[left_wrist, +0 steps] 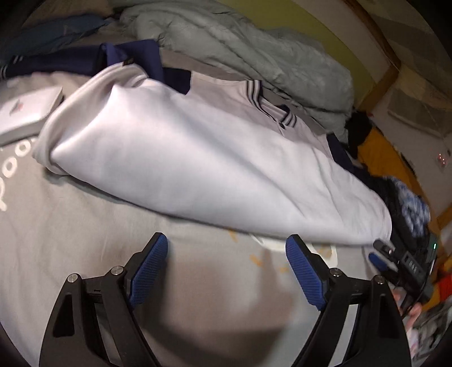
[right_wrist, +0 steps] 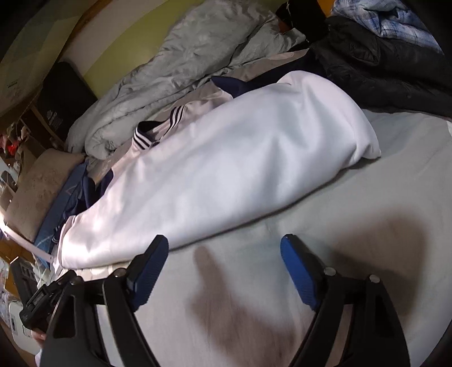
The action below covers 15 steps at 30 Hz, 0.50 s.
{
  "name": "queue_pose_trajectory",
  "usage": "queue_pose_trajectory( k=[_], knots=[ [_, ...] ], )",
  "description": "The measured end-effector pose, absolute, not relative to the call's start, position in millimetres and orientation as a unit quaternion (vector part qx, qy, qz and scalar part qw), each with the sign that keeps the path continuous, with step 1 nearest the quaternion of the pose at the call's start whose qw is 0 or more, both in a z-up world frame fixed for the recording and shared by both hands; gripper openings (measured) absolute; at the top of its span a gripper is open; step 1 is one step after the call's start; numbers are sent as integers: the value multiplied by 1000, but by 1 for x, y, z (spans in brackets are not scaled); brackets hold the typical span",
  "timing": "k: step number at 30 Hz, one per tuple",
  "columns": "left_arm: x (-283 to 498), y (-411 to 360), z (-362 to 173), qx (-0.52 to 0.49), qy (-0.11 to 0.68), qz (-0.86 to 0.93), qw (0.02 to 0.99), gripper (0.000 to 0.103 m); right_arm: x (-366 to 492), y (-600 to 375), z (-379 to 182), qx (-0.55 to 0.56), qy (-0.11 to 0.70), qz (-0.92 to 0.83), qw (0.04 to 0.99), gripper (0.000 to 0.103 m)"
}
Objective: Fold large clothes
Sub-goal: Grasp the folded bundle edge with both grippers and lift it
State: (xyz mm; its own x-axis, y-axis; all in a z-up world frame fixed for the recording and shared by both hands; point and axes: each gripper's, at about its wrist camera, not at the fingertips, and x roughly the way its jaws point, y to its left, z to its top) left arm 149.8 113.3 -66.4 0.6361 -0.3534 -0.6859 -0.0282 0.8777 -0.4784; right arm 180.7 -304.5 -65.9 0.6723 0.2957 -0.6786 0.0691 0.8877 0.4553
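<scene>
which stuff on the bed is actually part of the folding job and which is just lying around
Part of the job:
- white jacket with navy sleeves and striped collar, lying on the grey sheet
- left gripper, open, empty
- right gripper, open, empty

Just lying about:
- grey duvet
- dark padded coat
- blue checked cloth
- white box

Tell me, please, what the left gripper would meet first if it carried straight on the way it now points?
Probably the grey bedsheet just short of the white garment: the open left gripper tilts downward and nothing lies between its fingers. Depth is unclear, so it might reach the garment's near edge instead.
</scene>
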Motion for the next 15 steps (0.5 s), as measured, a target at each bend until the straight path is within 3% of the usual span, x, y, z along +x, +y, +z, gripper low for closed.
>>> queue_pose_trajectory(
  k=[3, 7, 8, 9, 10, 11, 12, 15],
  knots=[
    [163, 121, -69, -242, 390, -71, 886, 85, 192, -299, -66, 204, 388, 49, 898, 81],
    [180, 110, -67, -171, 388, -25, 905, 81, 207, -289, -65, 159, 384, 18, 909, 80],
    [182, 110, -67, -166, 388, -20, 906, 71, 209, -289, -65, 152, 383, 7, 911, 76],
    [183, 109, -67, -162, 387, -21, 907, 60, 210, -291, -65, 149, 382, -2, 912, 60],
    [184, 109, -67, -165, 386, -39, 907, 22, 213, -293, -65, 152, 383, -12, 911, 37],
    [184, 107, -66, -170, 383, -69, 906, 7, 215, -296, -65, 165, 384, 9, 909, 22],
    [179, 103, -61, -153, 370, -64, 914, 7, 216, -295, -65, 164, 386, 24, 908, 11],
    [158, 82, -38, -81, 329, -33, 940, 5, 209, -279, -51, 105, 374, 8, 922, 9]
  ],
)
